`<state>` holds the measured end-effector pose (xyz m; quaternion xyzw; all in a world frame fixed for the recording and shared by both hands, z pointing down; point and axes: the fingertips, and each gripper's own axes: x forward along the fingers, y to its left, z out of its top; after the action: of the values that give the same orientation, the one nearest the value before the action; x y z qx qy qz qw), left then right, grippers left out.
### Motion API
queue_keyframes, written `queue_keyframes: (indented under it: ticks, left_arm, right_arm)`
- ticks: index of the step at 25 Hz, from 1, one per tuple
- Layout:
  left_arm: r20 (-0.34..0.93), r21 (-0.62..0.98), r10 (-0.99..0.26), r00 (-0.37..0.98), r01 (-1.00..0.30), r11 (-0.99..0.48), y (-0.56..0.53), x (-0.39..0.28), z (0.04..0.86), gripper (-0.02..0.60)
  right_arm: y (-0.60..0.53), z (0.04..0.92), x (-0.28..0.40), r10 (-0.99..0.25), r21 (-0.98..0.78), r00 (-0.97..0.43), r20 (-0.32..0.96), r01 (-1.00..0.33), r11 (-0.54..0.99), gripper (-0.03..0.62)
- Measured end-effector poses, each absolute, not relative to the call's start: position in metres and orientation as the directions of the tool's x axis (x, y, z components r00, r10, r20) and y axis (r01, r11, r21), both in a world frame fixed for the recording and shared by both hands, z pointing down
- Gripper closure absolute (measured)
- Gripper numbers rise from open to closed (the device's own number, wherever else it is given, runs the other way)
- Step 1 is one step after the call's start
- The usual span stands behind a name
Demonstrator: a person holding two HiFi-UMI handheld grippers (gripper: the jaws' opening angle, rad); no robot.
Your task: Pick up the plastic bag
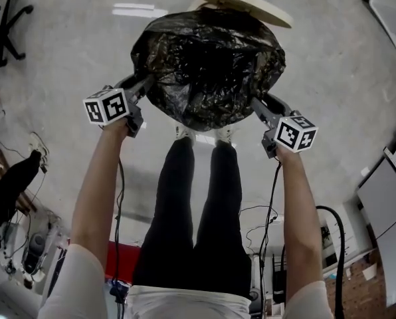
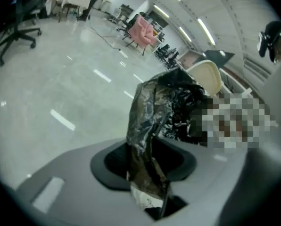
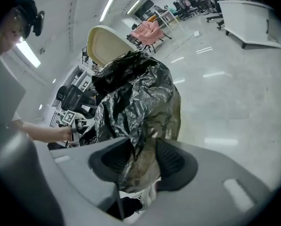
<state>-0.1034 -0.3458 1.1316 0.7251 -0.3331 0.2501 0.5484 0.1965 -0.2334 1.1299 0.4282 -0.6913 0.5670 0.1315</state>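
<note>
Where the black plastic bag point(image 1: 208, 65) bulges between the two grippers, over the grey floor point(image 1: 65, 58) and just ahead of the person's shoes point(image 1: 185, 134), a fold of its film runs through each pair of jaws. Both the left gripper point(image 1: 145, 85) and the right gripper point(image 1: 256, 105) stand spread, pads not pinching it. Behind the bag sits a cream seat point(image 1: 241, 2).

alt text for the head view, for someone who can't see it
A crumpled black plastic bag seen from above, with the left gripper and right gripper at its sides on the person's outstretched arms. The person's legs show below it and a cream disc-shaped object beyond it, over grey floor.
</note>
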Motion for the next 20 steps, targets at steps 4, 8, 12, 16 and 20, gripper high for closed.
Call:
queue_keyframes:
  ticks: [4, 8, 12, 16, 20]
  left_arm:
    - [0.778, 0.549, -0.236, 0.583, -0.812, -0.198, -0.349, -0.113, 1.134, 0.575]
    - [0.793, 0.508, -0.241, 0.559, -0.826, -0.244, -0.351, -0.114, 1.111, 0.575]
    - [0.799, 0.480, -0.252, 0.546, -0.832, -0.280, -0.351, -0.117, 1.077, 0.575]
    - [0.790, 0.489, -0.247, 0.561, -0.820, -0.297, -0.344, -0.106, 1.039, 0.575]
    - [0.784, 0.478, -0.270, 0.559, -0.821, -0.313, -0.346, -0.101, 1.007, 0.575]
  right_arm:
    - [-0.236, 1.124, 0.196, -0.449, -0.637, -0.574, 0.685, -0.771, 0.014, 0.592]
    - [-0.239, 1.101, 0.198, -0.472, -0.619, -0.544, 0.693, -0.786, -0.003, 0.592]
    - [-0.245, 1.068, 0.201, -0.516, -0.619, -0.520, 0.680, -0.785, -0.027, 0.593]
    - [-0.248, 1.027, 0.202, -0.534, -0.614, -0.517, 0.669, -0.789, -0.005, 0.594]
    - [-0.259, 0.993, 0.199, -0.546, -0.602, -0.519, 0.658, -0.798, 0.032, 0.594]
